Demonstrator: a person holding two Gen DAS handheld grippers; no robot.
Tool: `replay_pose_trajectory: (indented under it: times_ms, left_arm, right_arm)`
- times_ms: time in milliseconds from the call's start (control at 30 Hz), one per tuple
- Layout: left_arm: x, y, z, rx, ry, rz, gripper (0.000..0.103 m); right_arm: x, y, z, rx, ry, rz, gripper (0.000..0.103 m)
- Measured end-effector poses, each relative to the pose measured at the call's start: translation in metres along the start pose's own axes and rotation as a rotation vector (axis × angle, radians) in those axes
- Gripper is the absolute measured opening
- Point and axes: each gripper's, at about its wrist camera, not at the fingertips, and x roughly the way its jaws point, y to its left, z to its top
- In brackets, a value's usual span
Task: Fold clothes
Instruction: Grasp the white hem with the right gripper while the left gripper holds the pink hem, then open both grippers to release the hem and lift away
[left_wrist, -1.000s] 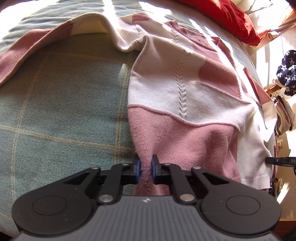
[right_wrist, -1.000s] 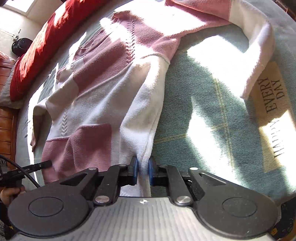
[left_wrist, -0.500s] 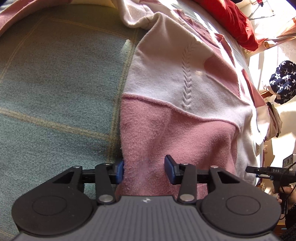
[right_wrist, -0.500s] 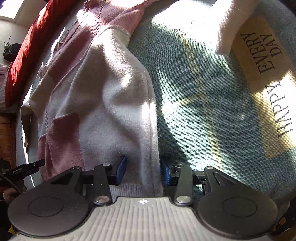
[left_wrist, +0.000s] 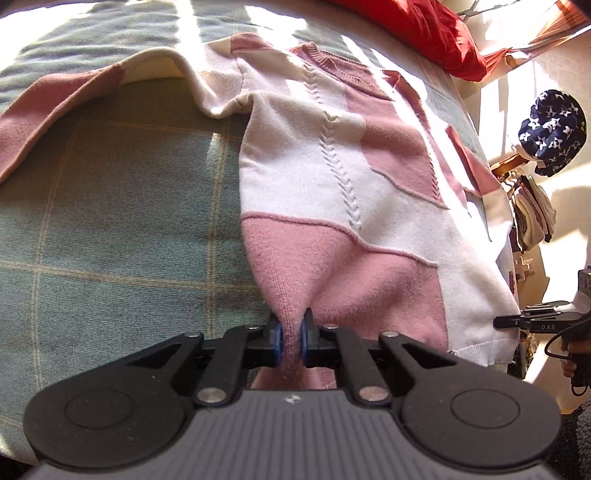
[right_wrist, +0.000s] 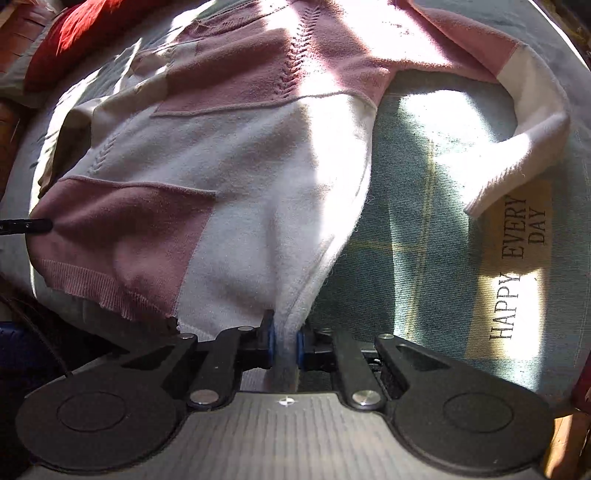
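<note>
Left wrist view shows our left gripper (left_wrist: 291, 338) clamped on the sweater (left_wrist: 343, 177) hem's pink corner, right gripper (right_wrist: 285, 341) on its white corner, so we can lift the near edge off the bed (left_wrist: 110, 221).

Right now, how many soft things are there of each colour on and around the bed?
Pink and white knitted sweater: 1
Red pillow: 1
Green checked bedspread: 1
Navy cloth with white stars: 1
Total: 4
</note>
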Motion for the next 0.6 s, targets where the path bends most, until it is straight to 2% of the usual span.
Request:
replay_pose_trajectory:
  times_ms: [133, 300, 367, 433, 533, 600]
  left_arm:
    - [0.005, 0.004, -0.016, -0.027, 0.027, 0.000, 0.007]
    - [0.035, 0.021, -0.034, -0.079, 0.085, 0.005, 0.008]
    - [0.050, 0.026, -0.035, -0.057, 0.101, 0.034, 0.010]
    - [0.060, 0.030, -0.035, -0.031, 0.153, 0.062, 0.015]
    - [0.053, 0.037, -0.040, -0.028, 0.198, 0.101, 0.015]
    - [0.039, 0.039, -0.039, -0.023, 0.187, 0.141, 0.015]
  right_arm:
    - [-0.006, -0.003, -0.004, 0.010, 0.049, -0.007, 0.011]
    - [0.018, -0.008, -0.019, 0.018, 0.122, -0.005, 0.011]
    - [0.031, -0.013, -0.021, 0.030, 0.137, -0.025, 0.012]
    - [0.043, -0.020, -0.022, 0.041, 0.155, -0.049, 0.013]
    - [0.045, -0.022, -0.023, 0.015, 0.188, -0.117, 0.020]
    - [0.037, -0.024, -0.024, 0.005, 0.184, -0.151, 0.020]
